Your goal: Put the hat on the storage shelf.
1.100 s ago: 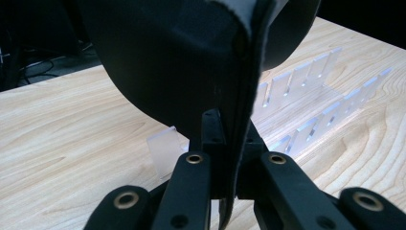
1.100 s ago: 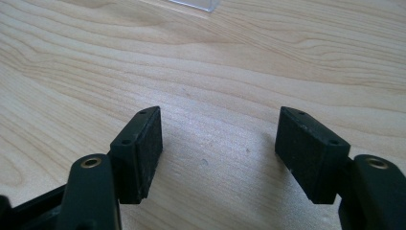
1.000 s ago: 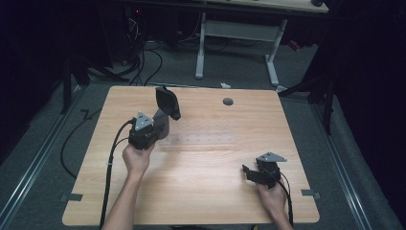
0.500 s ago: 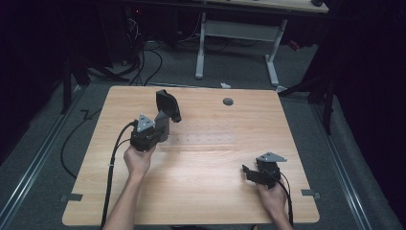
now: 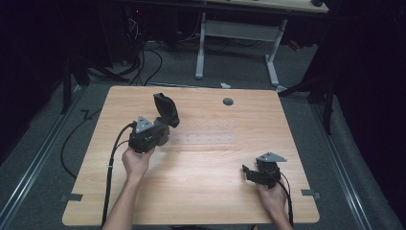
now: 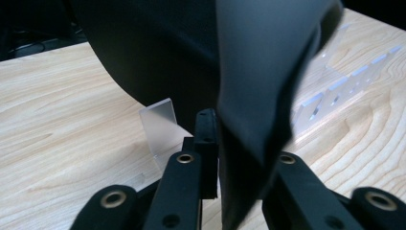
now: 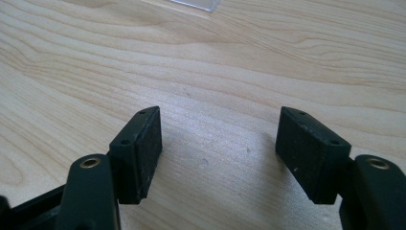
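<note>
A black, curved oval object [image 5: 165, 109] stands tilted above the left part of the wooden table [image 5: 215, 191]. My left gripper [image 5: 162, 127] grips its lower end. In the left gripper view the dark object [image 6: 201, 57] sits between the jaws and lies against the left pad [image 6: 207, 143]; the other pad is hidden behind it. These jaws have just been opening a little, with the object still between them. A clear plastic rack [image 5: 206, 139] with an upright plate [image 6: 160, 127] lies just past it. My right gripper [image 5: 247, 172] rests at the front right, open [image 7: 218, 143] over bare wood.
A round cable hole [image 5: 228, 101] sits near the table's far edge. The left gripper's cable [image 5: 112, 163] runs off the front left. Behind the table stand a desk frame [image 5: 201, 48] and loose floor cables [image 5: 143, 57]. A clear corner [image 7: 196, 4] shows ahead of the right jaws.
The black object has tipped and sunk slightly toward the table in the left gripper. Both hands stay where they were.
</note>
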Motion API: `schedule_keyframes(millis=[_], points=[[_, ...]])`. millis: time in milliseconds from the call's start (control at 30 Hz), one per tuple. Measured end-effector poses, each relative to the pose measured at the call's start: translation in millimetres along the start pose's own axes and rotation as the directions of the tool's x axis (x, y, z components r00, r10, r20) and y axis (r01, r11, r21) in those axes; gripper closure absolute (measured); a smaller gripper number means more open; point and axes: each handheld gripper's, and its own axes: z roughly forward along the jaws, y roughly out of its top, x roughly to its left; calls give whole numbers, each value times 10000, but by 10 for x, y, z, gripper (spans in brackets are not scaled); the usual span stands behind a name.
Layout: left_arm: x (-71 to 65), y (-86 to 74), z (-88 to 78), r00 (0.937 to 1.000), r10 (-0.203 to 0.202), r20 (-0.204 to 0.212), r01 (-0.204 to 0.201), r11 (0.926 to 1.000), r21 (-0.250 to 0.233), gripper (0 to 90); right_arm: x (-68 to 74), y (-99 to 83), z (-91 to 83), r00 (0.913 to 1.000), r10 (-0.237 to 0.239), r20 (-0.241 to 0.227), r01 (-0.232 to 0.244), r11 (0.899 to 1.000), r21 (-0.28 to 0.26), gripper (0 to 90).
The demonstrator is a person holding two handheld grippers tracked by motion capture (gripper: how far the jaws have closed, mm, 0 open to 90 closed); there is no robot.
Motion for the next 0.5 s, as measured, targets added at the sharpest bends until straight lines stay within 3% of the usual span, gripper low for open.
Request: schedule_keyframes(millis=[133,400,500], points=[[8,16,-27,9999,-168,14,168,9998,-95,759,0,0,0,10000,-1,0,1,10000,0,332],[43,39,-100,9991,-409,-131,405,9988,-291,536,1,0,0,10000,10,0,-10,10000,4,331],[53,61,-138,9982,-602,-74,600,9977,-327,506,1,0,0,10000,13,0,-13,10000,4,331]])
